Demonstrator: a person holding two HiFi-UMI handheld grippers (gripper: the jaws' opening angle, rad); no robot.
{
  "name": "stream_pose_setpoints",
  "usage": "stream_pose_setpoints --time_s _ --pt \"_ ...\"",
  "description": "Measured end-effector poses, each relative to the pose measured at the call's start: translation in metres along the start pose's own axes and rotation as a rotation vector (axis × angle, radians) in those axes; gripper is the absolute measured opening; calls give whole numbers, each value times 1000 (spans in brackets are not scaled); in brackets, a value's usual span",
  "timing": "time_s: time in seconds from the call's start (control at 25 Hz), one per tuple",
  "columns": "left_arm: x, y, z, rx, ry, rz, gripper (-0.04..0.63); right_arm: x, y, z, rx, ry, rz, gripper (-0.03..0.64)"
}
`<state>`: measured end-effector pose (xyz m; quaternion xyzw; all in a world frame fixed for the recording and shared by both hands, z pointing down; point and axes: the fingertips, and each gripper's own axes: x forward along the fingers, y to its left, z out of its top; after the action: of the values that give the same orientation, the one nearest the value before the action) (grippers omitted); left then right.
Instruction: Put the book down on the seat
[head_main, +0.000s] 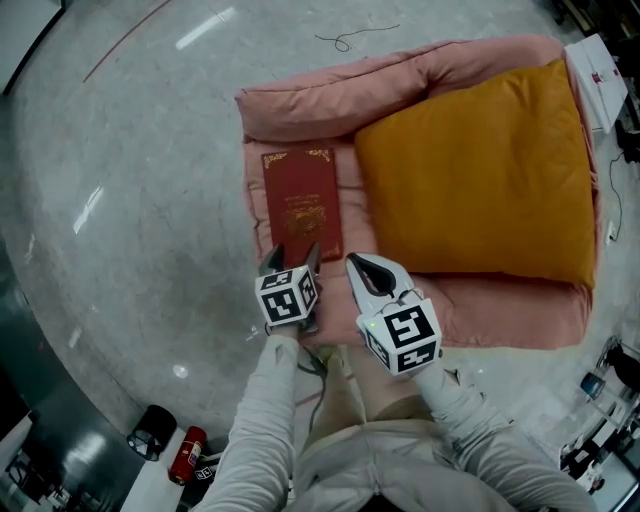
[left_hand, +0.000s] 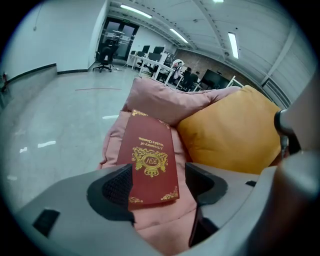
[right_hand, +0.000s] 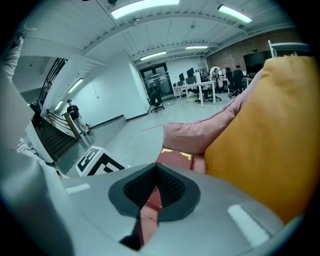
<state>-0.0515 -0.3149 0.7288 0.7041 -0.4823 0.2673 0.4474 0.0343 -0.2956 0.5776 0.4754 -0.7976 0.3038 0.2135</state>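
Note:
A dark red book (head_main: 300, 200) with gold ornament lies flat on the left part of the pink cushioned seat (head_main: 500, 310), beside an orange pillow (head_main: 480, 170). My left gripper (head_main: 296, 252) is at the book's near edge, jaws open. In the left gripper view the near end of the book (left_hand: 150, 160) sits between the spread pads of the left gripper (left_hand: 159, 187), resting on the seat (left_hand: 150, 95), with a gap on the right side. My right gripper (head_main: 358, 262) hovers just right of the book, shut and empty. In the right gripper view its pads (right_hand: 156, 187) meet.
The seat rests on a polished grey floor. A white box (head_main: 600, 75) lies at its far right corner and a thin cable (head_main: 355, 38) behind it. A red bottle (head_main: 185, 450) and dark items sit near left. Office desks and chairs (left_hand: 150, 57) stand far off.

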Motion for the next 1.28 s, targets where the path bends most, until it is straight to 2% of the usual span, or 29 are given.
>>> stream_pose_setpoints --time_s 0.4,0.8,1.12,1.28 --pt "-37 -12 -1 -19 -35 -43 313 -17 22 5 -25 -26 12 0" --pt "-92 -28 -2 29 -69 -69 301 -41 44 4 -52 -46 13 0" --pt "-149 -28 4 16 -157 -33 80 -65 69 1 -72 -64 15 0" --pt "-175 -32 -1 22 -176 -31 27 -78 81 -2 -86 -71 16 0"
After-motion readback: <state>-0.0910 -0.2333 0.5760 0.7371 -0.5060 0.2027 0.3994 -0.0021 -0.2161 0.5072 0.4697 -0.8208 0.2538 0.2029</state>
